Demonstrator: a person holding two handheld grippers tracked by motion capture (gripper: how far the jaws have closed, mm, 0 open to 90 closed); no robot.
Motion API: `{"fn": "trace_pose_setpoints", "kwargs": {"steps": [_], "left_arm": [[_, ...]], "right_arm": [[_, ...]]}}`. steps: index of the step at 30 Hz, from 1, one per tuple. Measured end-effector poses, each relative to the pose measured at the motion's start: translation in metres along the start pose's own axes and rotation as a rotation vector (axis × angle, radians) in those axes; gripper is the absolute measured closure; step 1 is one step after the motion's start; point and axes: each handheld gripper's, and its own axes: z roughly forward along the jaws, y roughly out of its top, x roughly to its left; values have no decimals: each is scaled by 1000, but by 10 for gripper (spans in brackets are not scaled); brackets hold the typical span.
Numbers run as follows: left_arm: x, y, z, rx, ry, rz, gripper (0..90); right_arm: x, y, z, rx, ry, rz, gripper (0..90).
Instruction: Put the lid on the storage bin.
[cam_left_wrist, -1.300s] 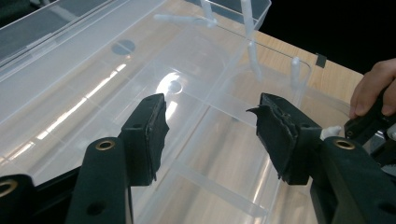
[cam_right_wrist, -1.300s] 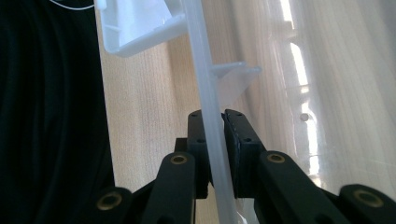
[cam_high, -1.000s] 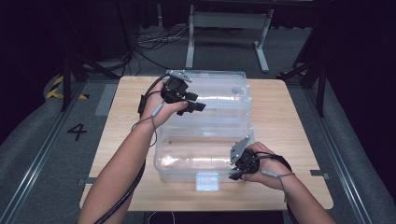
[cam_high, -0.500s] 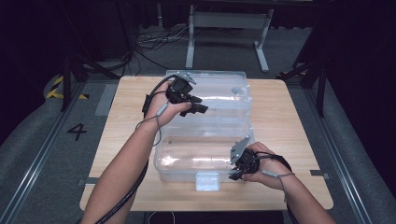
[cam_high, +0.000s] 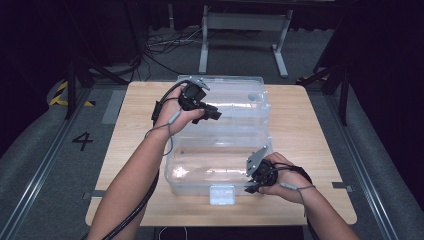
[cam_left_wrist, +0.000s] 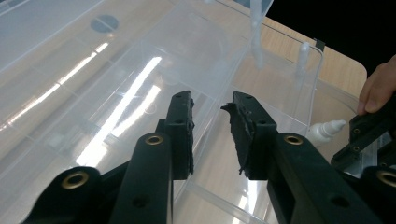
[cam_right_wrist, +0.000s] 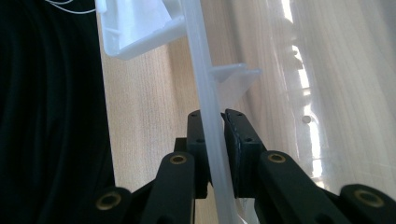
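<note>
closing the lid (cam_high: 220, 97) of the clear storage box (cam_high: 200, 167) mid-table | right gripper (cam_high: 256, 181) clamped on box's near rim | left gripper (cam_high: 209, 114) jaws just narrowing astride lid edge, pads not touching | next: grip lid, swing it over

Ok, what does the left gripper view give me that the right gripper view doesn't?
Left gripper view: the left gripper, jaws apart though they have just been closing, with clear box plastic in the gap and the pads not pressing it, plus the other hand. Right gripper view: the right gripper clamped on the box wall, with the white latch beyond. Both: clear plastic over the wooden table.
</note>
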Motion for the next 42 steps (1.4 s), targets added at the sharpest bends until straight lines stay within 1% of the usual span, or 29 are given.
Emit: {"fn": "trace_pose_setpoints", "kwargs": {"steps": [4,7,10,19,26,28,33,34,38,39,42], "left_arm": [[-2,0,-1,10,5,8,724],[-5,1,-2,19,8,23,727],[-8,1,-3,28,10,32,750],[-14,0,-8,33,0,39,779],[-20,-1,-11,42,-9,55,787],[-20,-1,-12,54,-10,67,789],[-25,-1,-14,57,-13,73,795],[-26,-1,-14,62,-13,82,796],[-30,-2,-15,64,-15,90,799],[-30,-2,-16,68,-16,97,800],[-32,-3,-17,72,-23,99,802]], "right_arm": [[0,0,0,0,1,0,812],[0,0,0,0,1,-5,813],[0,0,0,0,1,-4,813],[0,0,0,2,-3,-6,813],[0,0,0,5,2,-8,813],[0,0,0,3,-2,-5,813],[0,0,0,3,-1,-5,813],[0,0,0,3,-2,-6,813],[0,0,1,2,-1,-6,813],[1,0,0,3,0,-3,814],[1,0,0,5,-1,0,814]]}}
